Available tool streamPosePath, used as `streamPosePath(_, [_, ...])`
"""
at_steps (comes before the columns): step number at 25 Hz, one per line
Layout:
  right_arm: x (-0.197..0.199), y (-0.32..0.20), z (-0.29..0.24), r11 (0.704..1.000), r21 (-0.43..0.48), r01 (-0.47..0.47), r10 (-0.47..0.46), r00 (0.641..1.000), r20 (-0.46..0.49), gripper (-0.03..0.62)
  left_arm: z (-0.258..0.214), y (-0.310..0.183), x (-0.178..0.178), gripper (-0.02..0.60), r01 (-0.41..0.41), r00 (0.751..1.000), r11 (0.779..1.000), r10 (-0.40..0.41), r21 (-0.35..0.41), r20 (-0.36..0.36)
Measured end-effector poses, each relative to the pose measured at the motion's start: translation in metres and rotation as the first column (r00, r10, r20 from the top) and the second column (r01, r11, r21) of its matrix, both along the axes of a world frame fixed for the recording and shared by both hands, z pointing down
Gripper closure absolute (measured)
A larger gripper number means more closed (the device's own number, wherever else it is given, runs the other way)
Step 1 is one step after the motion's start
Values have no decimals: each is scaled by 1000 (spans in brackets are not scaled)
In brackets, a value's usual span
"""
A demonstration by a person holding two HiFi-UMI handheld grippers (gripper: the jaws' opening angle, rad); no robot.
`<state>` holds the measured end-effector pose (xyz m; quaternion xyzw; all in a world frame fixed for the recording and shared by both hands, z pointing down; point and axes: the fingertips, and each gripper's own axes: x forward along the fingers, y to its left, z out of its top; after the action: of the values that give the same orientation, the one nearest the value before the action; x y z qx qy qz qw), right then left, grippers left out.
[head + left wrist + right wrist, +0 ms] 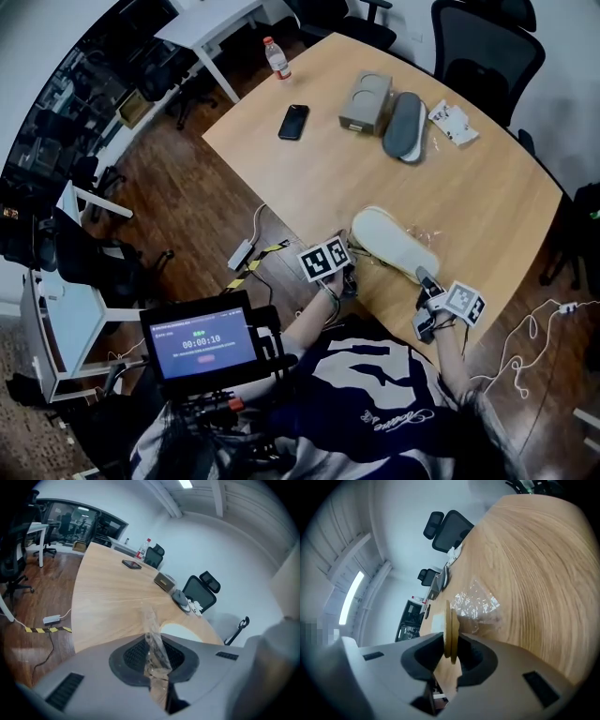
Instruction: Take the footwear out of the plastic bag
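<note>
A pale, flat slipper [394, 242] lies near the table's front edge, with thin clear plastic bag [476, 603] crumpled around it. My left gripper [348, 273] sits at the slipper's left end. In the left gripper view it [157, 656] is shut on a twisted strip of the clear bag [153, 634], and the slipper [180, 631] shows white just beyond. My right gripper [424, 278] is at the slipper's near end. In the right gripper view it [451, 639] is shut on the slipper's thin tan edge [451, 620], seen edge-on.
Further back on the wooden table [319, 178] lie a black phone [293, 121], a bottle [277, 58], a cardboard box [366, 101], a dark slipper [405, 125] and a crumpled wrapper [453, 122]. Office chairs [483, 47] stand behind. A power strip [241, 254] lies on the floor.
</note>
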<state>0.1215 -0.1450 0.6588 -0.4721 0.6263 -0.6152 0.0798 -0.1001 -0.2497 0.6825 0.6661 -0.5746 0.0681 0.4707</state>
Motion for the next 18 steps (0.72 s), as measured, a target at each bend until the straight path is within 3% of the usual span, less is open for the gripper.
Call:
streamPosePath(4, [11,-5,17,1000,1,4,-4,998,-63,516,5,3,15,506,-154,988,988,154,-17,31])
streamPosePath(8, [21,-8,26,1000,-18,-1,-1,991,-133,510,6,10,13,396,-310,931,949,317,-67,181])
streamPosePath(10, [24,-10,31,1000,-26,-10,6,988,-154,507,7,13,5,350,-338,906,937,350,-91,238])
streamPosePath(12, [24,-14,35,1000,-24,-14,10,986,-164,507,9,16,-9,347,-337,892,936,352,-101,284])
streamPosePath(14, [23,-20,40,1000,-16,-11,9,987,-160,505,11,20,-22,347,-323,894,942,336,-95,297])
streamPosePath(18, [26,-25,45,1000,-13,-5,3,983,-182,503,3,32,-28,347,-275,931,960,277,-44,238])
